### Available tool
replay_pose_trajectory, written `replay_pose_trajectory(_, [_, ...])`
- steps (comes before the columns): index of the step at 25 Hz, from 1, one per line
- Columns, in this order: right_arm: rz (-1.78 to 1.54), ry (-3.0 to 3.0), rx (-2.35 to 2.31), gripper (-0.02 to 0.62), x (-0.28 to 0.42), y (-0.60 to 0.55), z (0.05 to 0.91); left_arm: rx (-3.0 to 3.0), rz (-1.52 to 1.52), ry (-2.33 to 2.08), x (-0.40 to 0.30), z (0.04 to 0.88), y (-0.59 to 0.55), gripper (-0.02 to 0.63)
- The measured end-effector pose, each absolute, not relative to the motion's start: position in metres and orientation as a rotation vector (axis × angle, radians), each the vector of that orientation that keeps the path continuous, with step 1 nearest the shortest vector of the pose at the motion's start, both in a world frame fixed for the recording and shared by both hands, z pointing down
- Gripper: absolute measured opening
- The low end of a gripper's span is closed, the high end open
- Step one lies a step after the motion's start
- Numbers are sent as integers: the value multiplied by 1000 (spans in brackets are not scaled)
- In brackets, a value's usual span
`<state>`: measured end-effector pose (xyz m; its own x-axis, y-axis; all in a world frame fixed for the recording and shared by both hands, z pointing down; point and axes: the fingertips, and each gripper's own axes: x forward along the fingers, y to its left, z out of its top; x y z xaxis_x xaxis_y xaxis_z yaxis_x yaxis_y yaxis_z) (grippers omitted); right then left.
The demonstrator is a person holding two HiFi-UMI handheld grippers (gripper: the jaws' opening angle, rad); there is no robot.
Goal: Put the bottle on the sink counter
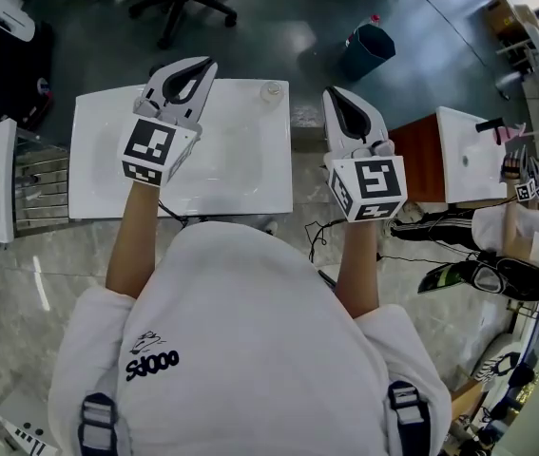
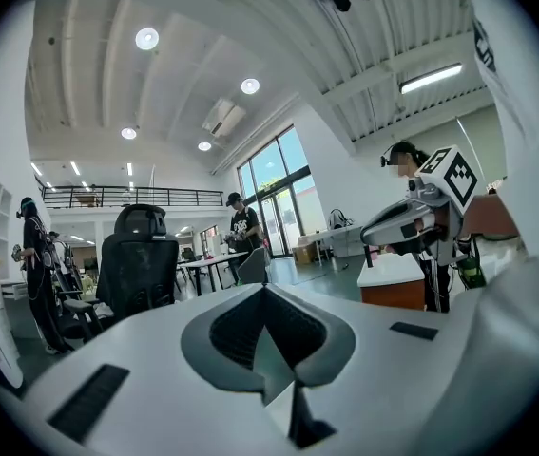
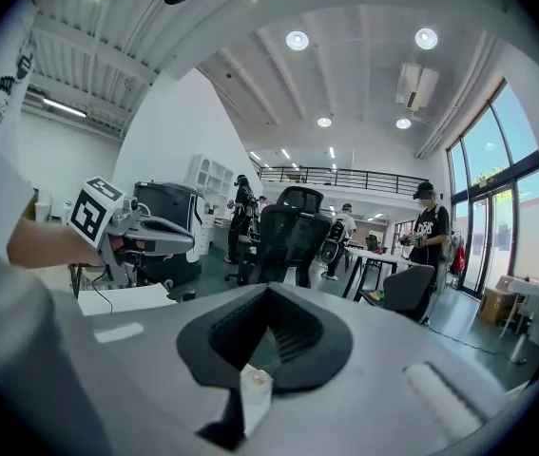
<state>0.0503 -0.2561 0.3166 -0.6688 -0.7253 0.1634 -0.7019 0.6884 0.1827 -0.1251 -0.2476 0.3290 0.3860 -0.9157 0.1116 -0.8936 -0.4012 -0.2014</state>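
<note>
White shirt (image 1: 250, 350), back print reads roughly "Sd000" in dark letters. The left gripper (image 1: 208, 63) hangs over the white tabletop (image 1: 98, 179), jaws pressed together with nothing between them. The bottle (image 1: 271, 90) stands on the tabletop's far right corner, between the two grippers' tips and touching neither. The right gripper (image 1: 332, 91), beyond the tabletop's right edge, likewise has its jaws together and empty. Only the head view shows the bottle plainly. The gripper views show office chairs (image 2: 136, 264) and standing people (image 3: 431, 226).
</note>
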Motion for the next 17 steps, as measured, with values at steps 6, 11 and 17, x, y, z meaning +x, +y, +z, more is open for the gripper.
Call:
replay_pose_trajectory(6, [-151, -2687, 1134, 8, 46, -254, 315, -2516, -307, 1623, -120, 327, -246, 6])
replay_pose_trajectory(11, [-144, -2687, 1126, 9, 46, -254, 316, -2535, -287, 1599, -114, 325, -246, 6])
replay_pose_trajectory(17, [-127, -2694, 1122, 9, 46, -253, 318, -2568, -362, 1559, -107, 336, -243, 6])
